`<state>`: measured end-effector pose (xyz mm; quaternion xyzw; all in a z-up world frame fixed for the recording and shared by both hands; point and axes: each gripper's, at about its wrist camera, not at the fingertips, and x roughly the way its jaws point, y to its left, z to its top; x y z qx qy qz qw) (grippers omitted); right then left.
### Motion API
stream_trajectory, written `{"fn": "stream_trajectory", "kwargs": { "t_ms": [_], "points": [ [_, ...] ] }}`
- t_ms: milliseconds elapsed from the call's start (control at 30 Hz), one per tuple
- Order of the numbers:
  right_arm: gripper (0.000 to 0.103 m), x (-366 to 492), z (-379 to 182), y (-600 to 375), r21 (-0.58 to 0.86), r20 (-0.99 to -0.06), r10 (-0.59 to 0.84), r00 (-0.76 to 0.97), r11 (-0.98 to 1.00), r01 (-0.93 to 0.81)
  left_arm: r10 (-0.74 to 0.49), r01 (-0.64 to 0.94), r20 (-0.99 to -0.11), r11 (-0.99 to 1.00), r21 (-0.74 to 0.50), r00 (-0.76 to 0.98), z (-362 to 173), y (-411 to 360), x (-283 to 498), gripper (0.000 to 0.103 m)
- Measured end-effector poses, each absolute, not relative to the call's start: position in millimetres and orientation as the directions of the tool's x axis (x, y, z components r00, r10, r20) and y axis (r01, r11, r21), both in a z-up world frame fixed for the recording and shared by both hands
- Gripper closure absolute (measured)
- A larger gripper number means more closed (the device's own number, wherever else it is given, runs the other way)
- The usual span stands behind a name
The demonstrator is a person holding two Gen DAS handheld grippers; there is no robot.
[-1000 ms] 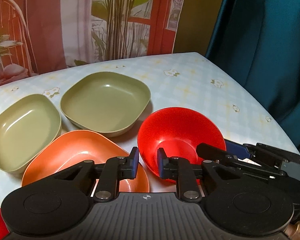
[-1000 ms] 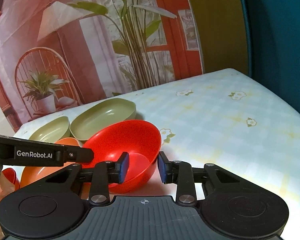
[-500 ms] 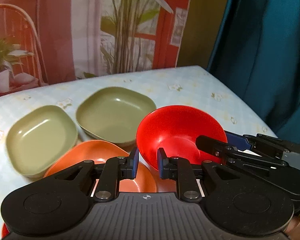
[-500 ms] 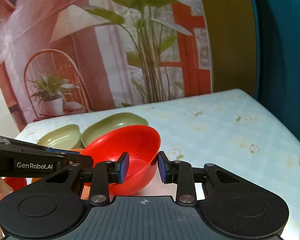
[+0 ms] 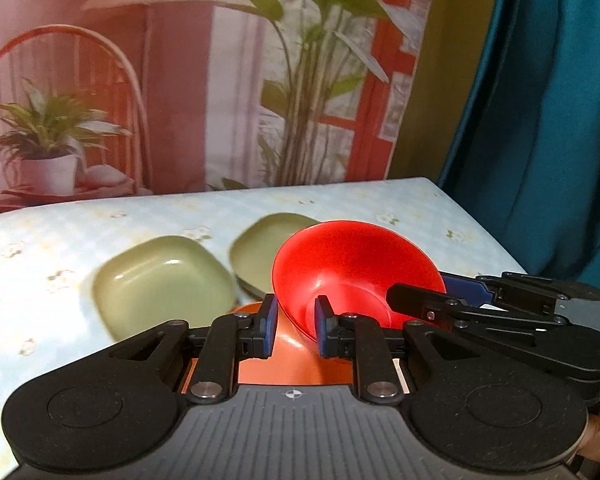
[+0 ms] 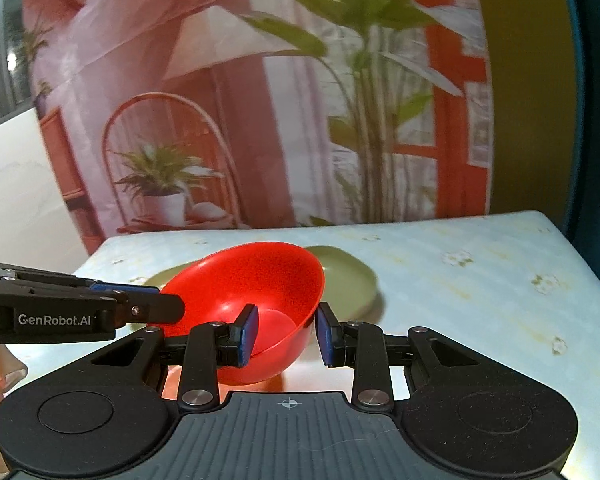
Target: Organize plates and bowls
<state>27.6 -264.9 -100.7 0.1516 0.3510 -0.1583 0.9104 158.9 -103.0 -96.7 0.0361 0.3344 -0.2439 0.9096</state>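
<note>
The red bowl (image 5: 356, 268) is held clear of the tabletop (image 5: 400, 208), tilted, by both claws at once. The left claw (image 5: 294, 330) is pressed together on the bowl's near rim, one blue pad outside the wall and the other inside. The right claw (image 6: 286, 334) is closed on the opposite side of the rim in the same way, one pad inside the bowl and one outside; in the left wrist view it is seen reaching in from the right of the bowl (image 5: 440, 296), and in the right wrist view the left claw is seen reaching in from the left of the bowl (image 6: 168, 306).

Below the red bowl, partly hidden by the left claw, an orange dish (image 5: 288, 368) lies on the tabletop. Just behind the bowl a green plate (image 5: 256, 252) is seen, its right part covered by the bowl. To the left of the bowl, beside that plate, a second green dish (image 5: 164, 284) rests on the flowered cloth of the tabletop.

Behind the bowl, at the far edge of the tabletop, a printed backdrop (image 5: 220, 100) showing plants and a chair is hung, and to the right of the bowl a teal curtain (image 5: 548, 120) is seen
</note>
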Motion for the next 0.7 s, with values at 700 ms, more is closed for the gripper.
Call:
{"fn": "stream_trajectory", "kwargs": {
  "t_ms": [700],
  "points": [
    [0.074, 89.2, -82.7, -153.2, 0.177, -0.711, 0.005, 0.704, 0.969, 0.173, -0.344, 0.314, -0.576, 0.937, -0.155, 0.741, -69.6, 19.5, 109.6, 0.082]
  ]
}}
